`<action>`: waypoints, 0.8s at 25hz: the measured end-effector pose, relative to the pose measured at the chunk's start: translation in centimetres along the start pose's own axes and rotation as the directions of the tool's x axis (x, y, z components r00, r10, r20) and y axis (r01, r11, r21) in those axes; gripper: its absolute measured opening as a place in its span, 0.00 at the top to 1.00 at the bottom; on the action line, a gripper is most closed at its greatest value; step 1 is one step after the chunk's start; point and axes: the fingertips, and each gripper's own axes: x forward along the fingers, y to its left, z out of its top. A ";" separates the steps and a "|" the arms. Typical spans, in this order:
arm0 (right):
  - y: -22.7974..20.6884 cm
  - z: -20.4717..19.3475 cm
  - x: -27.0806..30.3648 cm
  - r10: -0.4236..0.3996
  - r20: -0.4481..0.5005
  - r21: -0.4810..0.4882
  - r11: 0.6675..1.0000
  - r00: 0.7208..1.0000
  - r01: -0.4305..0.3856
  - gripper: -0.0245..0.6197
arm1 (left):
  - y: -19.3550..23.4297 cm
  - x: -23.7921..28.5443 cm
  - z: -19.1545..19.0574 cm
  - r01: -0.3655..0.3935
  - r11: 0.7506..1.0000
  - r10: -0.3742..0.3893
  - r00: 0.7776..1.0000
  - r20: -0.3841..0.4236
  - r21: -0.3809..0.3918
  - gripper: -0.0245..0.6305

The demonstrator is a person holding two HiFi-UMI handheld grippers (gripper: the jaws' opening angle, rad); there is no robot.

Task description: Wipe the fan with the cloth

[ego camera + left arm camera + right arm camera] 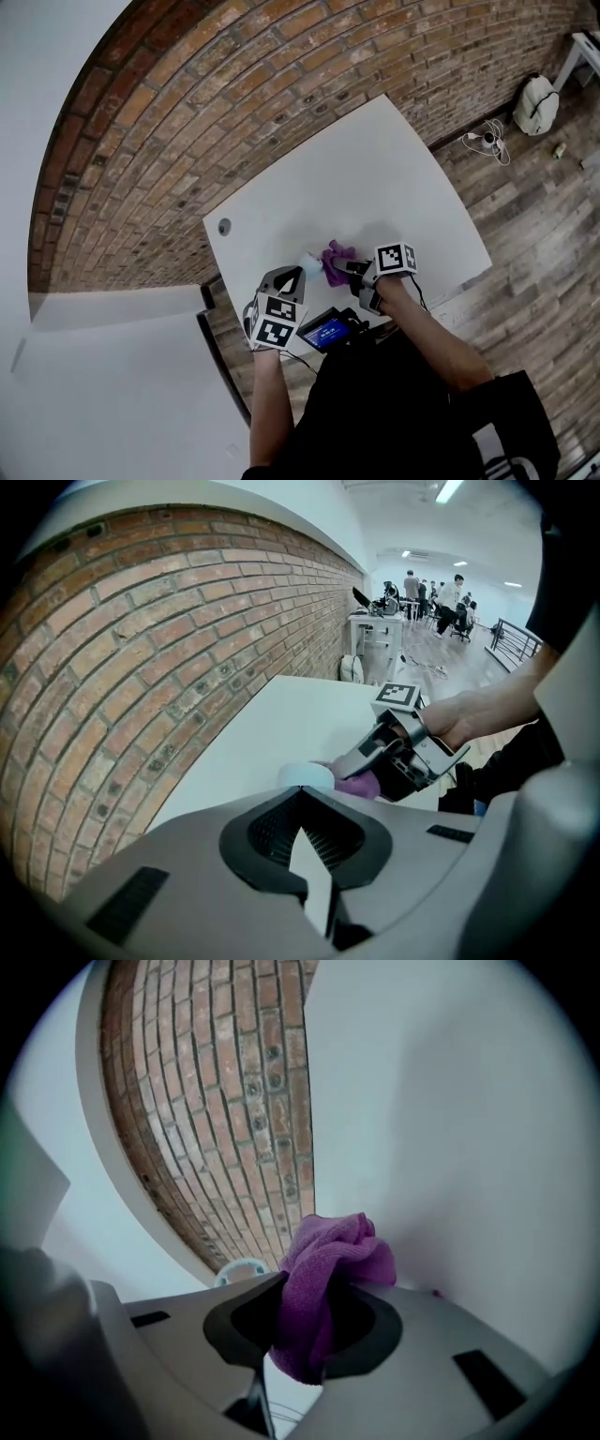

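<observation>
A small pale-blue fan (309,265) stands over the near part of the white table (375,178). My left gripper (289,279) is shut, and a white part of the fan runs between its jaws. The fan's round head (305,775) shows just past the left gripper (314,874). My right gripper (361,272) is shut on a purple cloth (336,257), which it holds against the fan's right side. In the right gripper view the cloth (323,1269) bulges out of the jaws of the right gripper (300,1335), with the fan's rim (242,1269) to its left.
A brick wall (187,122) runs along the table's far side. A round grommet (223,225) sits in the tabletop's left corner. A device with a blue screen (323,331) hangs at the person's waist. A white bag (536,101) and cables (487,141) lie on the wooden floor.
</observation>
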 end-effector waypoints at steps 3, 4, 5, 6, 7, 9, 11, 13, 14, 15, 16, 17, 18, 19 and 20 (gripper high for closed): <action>2.0 2.5 0.8 0.041 0.062 -0.069 0.997 0.997 -0.037 0.82 | 0.0 0.0 0.0 -0.002 1.000 0.002 1.000 0.005 -0.008 0.96; 2.7 2.6 1.6 0.052 0.047 -0.095 0.994 0.998 -0.047 0.82 | 0.0 0.0 0.0 -0.003 1.000 0.003 1.000 0.005 -0.009 0.96; 3.0 2.4 2.5 0.048 0.021 -0.116 0.992 0.999 -0.046 0.82 | -0.1 0.0 0.0 -0.004 1.000 0.004 1.000 0.003 -0.010 0.96; 2.8 2.0 3.2 0.031 -0.004 -0.127 0.991 1.000 -0.031 0.82 | -0.1 0.0 -0.1 -0.005 1.000 0.005 1.000 0.001 -0.010 0.96; 2.1 1.7 3.7 0.000 -0.020 -0.136 0.991 1.000 -0.002 0.82 | -0.1 0.0 -0.1 -0.006 1.000 0.006 1.000 0.000 -0.010 0.96; -0.4 1.4 3.9 -0.105 -0.050 -0.183 0.979 0.993 0.094 0.82 | -0.1 0.0 0.0 -0.006 1.000 0.006 1.000 0.003 -0.011 0.96; -2.8 0.8 3.3 -0.222 -0.097 -0.253 0.948 0.970 0.192 0.82 | -0.1 0.0 0.2 -0.010 1.000 0.010 1.000 0.010 -0.010 0.96; -4.3 0.6 2.0 -0.344 -0.144 -0.374 0.887 0.928 0.271 0.82 | -0.1 0.0 0.2 -0.010 1.000 0.010 1.000 0.010 -0.010 0.96; -4.6 1.0 1.1 -0.405 -0.134 -0.450 0.838 0.905 0.309 0.82 | -0.1 0.0 0.1 -0.008 1.000 0.008 1.000 0.007 -0.011 0.96; -4.5 1.9 0.4 -0.444 -0.093 -0.508 0.791 0.891 0.341 0.82 | -0.1 0.0 0.1 -0.005 1.000 0.005 1.000 0.005 -0.011 0.96; -3.8 3.2 -0.2 -0.450 -0.040 -0.535 0.763 0.892 0.362 0.82 | -0.1 0.0 0.1 -0.004 1.000 0.004 1.000 0.005 -0.012 0.96; -2.8 4.3 -0.5 -0.424 0.006 -0.535 0.764 0.906 0.361 0.82 | -0.1 0.0 0.1 -0.004 1.000 0.004 1.000 0.007 -0.013 0.96; -1.5 5.2 -0.4 -0.377 0.029 -0.515 0.788 0.926 0.337 0.82 | -0.1 0.0 0.1 -0.006 1.000 0.006 1.000 0.009 -0.014 0.96; -0.3 5.6 0.1 -0.320 0.027 -0.484 0.824 0.947 0.293 0.82 | 0.0 0.1 0.1 -0.008 1.000 0.008 1.000 0.011 -0.017 0.96; 0.7 5.5 0.9 -0.266 0.004 -0.447 0.862 0.964 0.240 0.82 | 0.0 0.1 0.1 -0.010 1.000 0.010 1.000 0.013 -0.020 0.96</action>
